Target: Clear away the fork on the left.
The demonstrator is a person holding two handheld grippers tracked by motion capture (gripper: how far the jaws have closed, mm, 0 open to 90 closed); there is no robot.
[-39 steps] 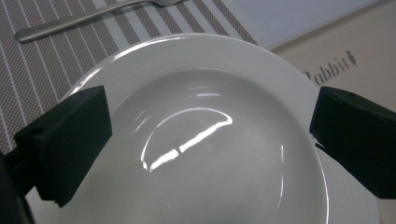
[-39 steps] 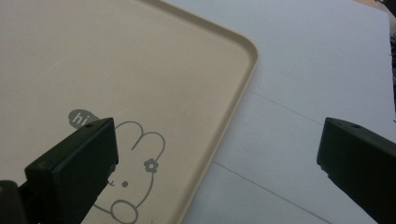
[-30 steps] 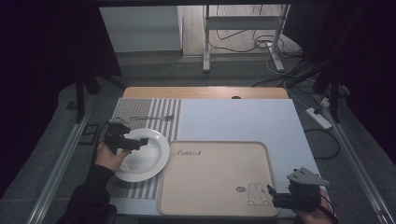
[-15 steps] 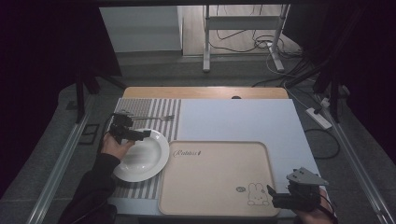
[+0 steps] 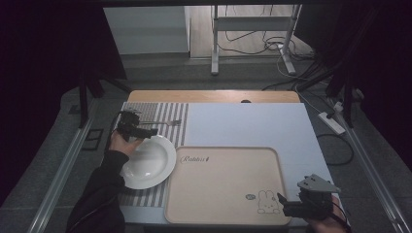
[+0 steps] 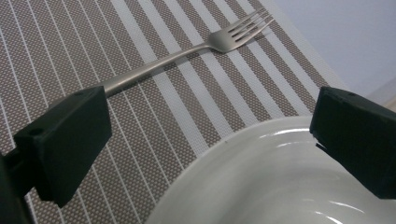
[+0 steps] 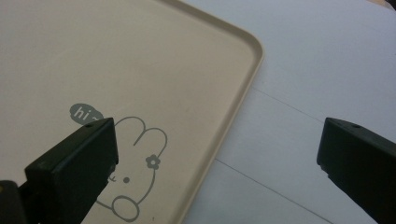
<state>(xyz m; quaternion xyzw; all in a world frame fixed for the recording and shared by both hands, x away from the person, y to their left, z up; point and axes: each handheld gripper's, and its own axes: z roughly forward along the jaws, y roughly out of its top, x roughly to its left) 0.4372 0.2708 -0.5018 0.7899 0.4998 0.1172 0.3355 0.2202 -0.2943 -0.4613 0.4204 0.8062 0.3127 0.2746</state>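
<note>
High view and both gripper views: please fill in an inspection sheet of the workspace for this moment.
Surface: table with a pale blue cover; striped placemat at its left.
Job's things: white plate on the placemat; fork lying flat beyond it, apart from the plate; beige tray with a rabbit drawing, nothing on it.
Clutter: nothing seen.
Grippers: left gripper open above the plate's far rim, pointed at the fork; right gripper open over the tray's near right corner.
Cables: loose cables on the floor beyond the table; power strip at the right.
Surroundings: metal stand, dark curtains at both sides.
</note>
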